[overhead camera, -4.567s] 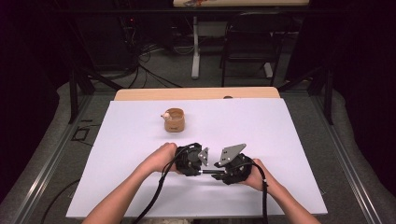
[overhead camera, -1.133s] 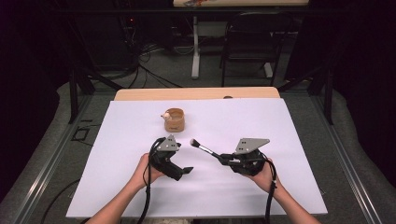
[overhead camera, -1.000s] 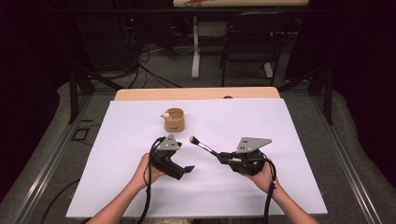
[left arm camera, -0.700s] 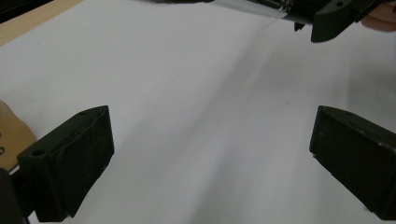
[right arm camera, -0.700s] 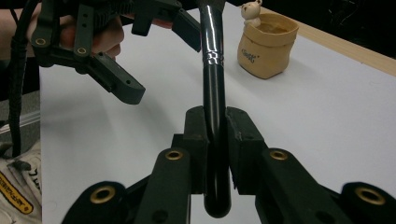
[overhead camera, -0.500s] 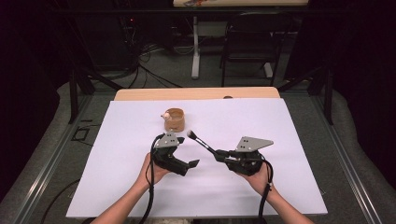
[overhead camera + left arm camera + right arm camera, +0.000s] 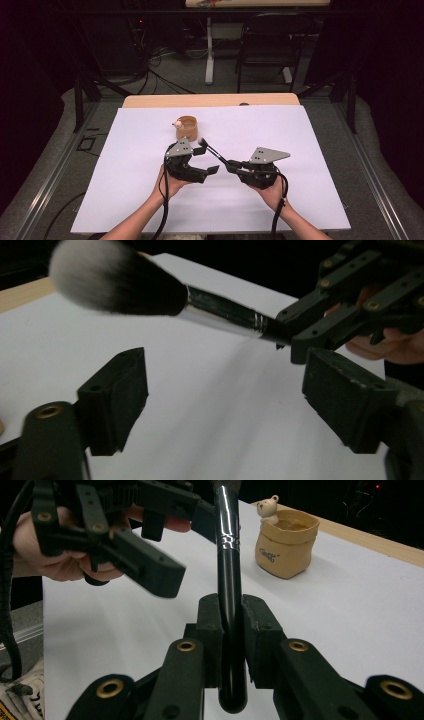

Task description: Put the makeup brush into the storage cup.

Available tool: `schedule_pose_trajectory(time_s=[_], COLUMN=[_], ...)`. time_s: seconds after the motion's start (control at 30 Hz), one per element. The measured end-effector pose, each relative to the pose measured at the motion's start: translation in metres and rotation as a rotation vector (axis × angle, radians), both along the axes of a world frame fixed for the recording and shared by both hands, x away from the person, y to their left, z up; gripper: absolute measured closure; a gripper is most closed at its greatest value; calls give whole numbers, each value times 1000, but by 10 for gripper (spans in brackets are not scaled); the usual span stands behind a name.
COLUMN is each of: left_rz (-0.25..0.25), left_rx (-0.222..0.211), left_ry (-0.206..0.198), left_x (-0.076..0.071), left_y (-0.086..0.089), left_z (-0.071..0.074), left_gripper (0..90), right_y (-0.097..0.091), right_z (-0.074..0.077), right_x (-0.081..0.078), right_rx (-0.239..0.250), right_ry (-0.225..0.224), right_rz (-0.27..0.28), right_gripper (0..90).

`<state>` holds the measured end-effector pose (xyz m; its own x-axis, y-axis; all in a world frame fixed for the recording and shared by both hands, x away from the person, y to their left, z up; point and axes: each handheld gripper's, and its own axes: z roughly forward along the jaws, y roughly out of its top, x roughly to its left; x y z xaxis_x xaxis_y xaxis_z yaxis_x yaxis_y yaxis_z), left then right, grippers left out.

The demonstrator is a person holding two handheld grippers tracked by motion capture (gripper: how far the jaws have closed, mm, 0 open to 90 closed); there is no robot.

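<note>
From the high view, the right tool (image 7: 231, 165) grips the handle of a makeup brush (image 7: 214, 152), whose pale head points up and left toward a small tan holder (image 7: 187, 128) with a bear figure on its rim. The left tool (image 7: 210, 171) sits just beside the brush shaft, nothing between its jaws. The worktop (image 7: 300, 150) is covered by a white sheet with a strip of bare wood at its far edge. Beyond it the room is dark, with a chair (image 7: 265, 50), a stand and cables on the floor.

In the left gripper view, the left tool's jaws have just been closing but stand apart on bare sheet. The brush (image 7: 150, 297) crosses above them, its silver ferrule running into the right tool (image 7: 300, 335).

In the right gripper view, the right tool (image 7: 231, 630) is clenched on the glossy black handle (image 7: 229, 605), and the holder (image 7: 286, 542) stands ahead, well apart.

The step in hand looks like carrying the brush to the holder. Next, the brush likely needs carrying over the rim, turning handle-down and lowering in, or the left tool could take the shaft first.
</note>
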<state>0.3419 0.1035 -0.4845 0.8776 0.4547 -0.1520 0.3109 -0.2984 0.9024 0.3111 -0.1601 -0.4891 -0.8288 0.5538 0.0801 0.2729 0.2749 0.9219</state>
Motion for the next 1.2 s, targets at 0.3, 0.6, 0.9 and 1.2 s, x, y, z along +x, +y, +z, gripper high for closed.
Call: schedule_pose_trajectory(time_s=[0.3, 0.6, 0.9, 1.2], left_rz=[14, 16, 0, -24], left_rx=[-71, -127, -163, -197], left_ry=[-6, 29, 50, 83], left_x=[-1, 2, 2, 4], left_y=[4, 7, 8, 9], left_z=[1, -2, -4, -6], left_gripper=[375, 509, 602, 660], right_y=[6, 10, 11, 16], right_z=[-3, -8, -11, -16], right_x=[-2, -2, -1, 0], right_rx=[-11, -24, -32, -61], right_ry=[-12, -3, 12, 27], right_rz=[11, 21, 18, 26], right_gripper=[791, 791, 792, 793])
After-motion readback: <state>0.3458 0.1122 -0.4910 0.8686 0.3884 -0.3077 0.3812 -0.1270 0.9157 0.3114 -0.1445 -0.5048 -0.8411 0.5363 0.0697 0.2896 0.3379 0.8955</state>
